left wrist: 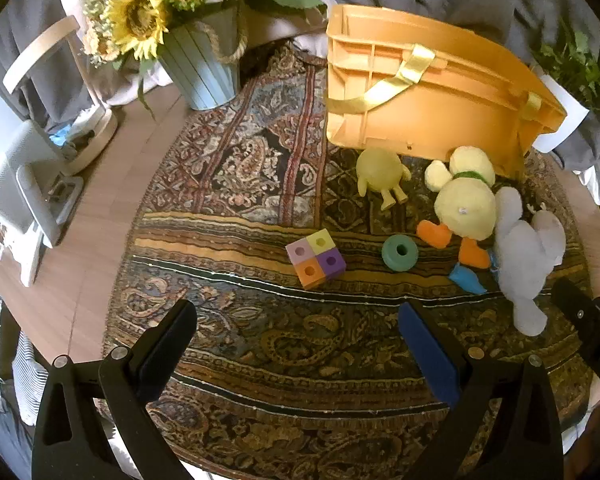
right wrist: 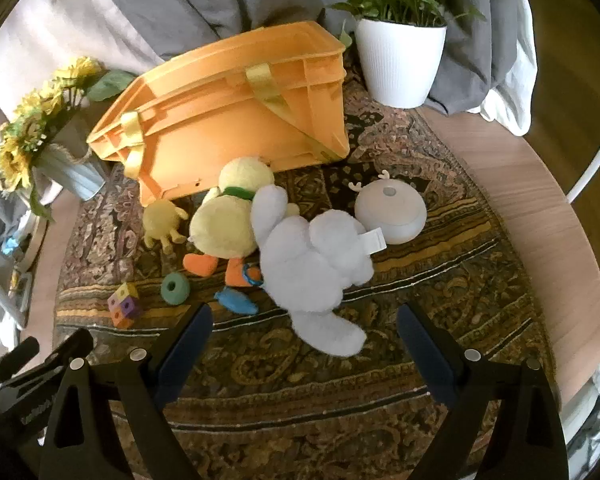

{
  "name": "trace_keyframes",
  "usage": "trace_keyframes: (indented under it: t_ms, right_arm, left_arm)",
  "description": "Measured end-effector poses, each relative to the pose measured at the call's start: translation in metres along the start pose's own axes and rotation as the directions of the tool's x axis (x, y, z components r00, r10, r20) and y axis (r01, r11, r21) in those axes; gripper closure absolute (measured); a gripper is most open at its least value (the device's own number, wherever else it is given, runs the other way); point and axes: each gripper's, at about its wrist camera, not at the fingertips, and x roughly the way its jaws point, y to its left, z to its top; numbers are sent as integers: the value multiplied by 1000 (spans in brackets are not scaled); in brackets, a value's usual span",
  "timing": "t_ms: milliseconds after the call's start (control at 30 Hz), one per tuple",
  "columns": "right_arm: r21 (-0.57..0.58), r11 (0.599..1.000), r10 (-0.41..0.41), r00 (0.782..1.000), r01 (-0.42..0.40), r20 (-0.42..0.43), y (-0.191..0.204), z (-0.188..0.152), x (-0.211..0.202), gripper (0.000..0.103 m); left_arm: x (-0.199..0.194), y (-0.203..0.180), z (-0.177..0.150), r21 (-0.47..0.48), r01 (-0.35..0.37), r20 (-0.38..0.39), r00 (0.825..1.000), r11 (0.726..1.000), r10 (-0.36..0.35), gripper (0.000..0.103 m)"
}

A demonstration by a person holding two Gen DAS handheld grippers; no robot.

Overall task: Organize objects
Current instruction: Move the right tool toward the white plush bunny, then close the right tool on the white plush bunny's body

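An orange crate (left wrist: 412, 92) (right wrist: 236, 108) lies tipped at the back of the patterned rug. In front of it lie a yellow duck plush (left wrist: 466, 200) (right wrist: 228, 220), a small yellow figure (left wrist: 380, 170) (right wrist: 162, 222), a pale lilac plush (left wrist: 526, 252) (right wrist: 312, 264), a green ring (left wrist: 399, 253) (right wrist: 175, 288), a four-colour cube (left wrist: 316, 258) (right wrist: 124, 305), a blue fish toy (left wrist: 466, 278) (right wrist: 236, 300) and a white round toy (right wrist: 392, 212). My left gripper (left wrist: 300, 332) is open and empty, short of the cube. My right gripper (right wrist: 304, 336) is open and empty, its jaws either side of the lilac plush's leg.
A bucket of sunflowers (left wrist: 204, 64) (right wrist: 60, 160) stands back left. A white potted plant (right wrist: 400, 60) (left wrist: 560, 108) stands back right. Grey cloth hangs behind. A white stand (left wrist: 32, 184) sits at the left on the round wooden table (right wrist: 540, 216).
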Motion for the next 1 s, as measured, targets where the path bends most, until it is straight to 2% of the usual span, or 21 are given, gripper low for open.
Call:
trace_keyframes:
  t_ms: [133, 467, 733, 967, 1000]
  right_arm:
    - [-2, 1000, -1, 1000, 1, -12, -2, 3, 12, 9]
    - [3, 1000, 6, 999, -6, -39, -1, 5, 44, 9]
    - [-13, 1000, 4, 1000, -4, -14, 1, 7, 56, 9]
    - [-15, 1000, -5, 1000, 5, 22, -5, 10, 61, 9]
    - [-19, 1000, -5, 1000, 5, 25, -6, 10, 62, 9]
  left_arm:
    - [12, -1, 2, 23, 14, -15, 1000, 1000, -14, 0]
    - [43, 6, 8, 6, 20, -29, 999, 1000, -20, 4]
    - [65, 7, 13, 2, 64, -41, 997, 998, -64, 7]
    - [79, 0, 15, 21, 81, -42, 996, 997, -80, 21]
    - [80, -1, 15, 58, 114, -36, 993, 992, -112, 22]
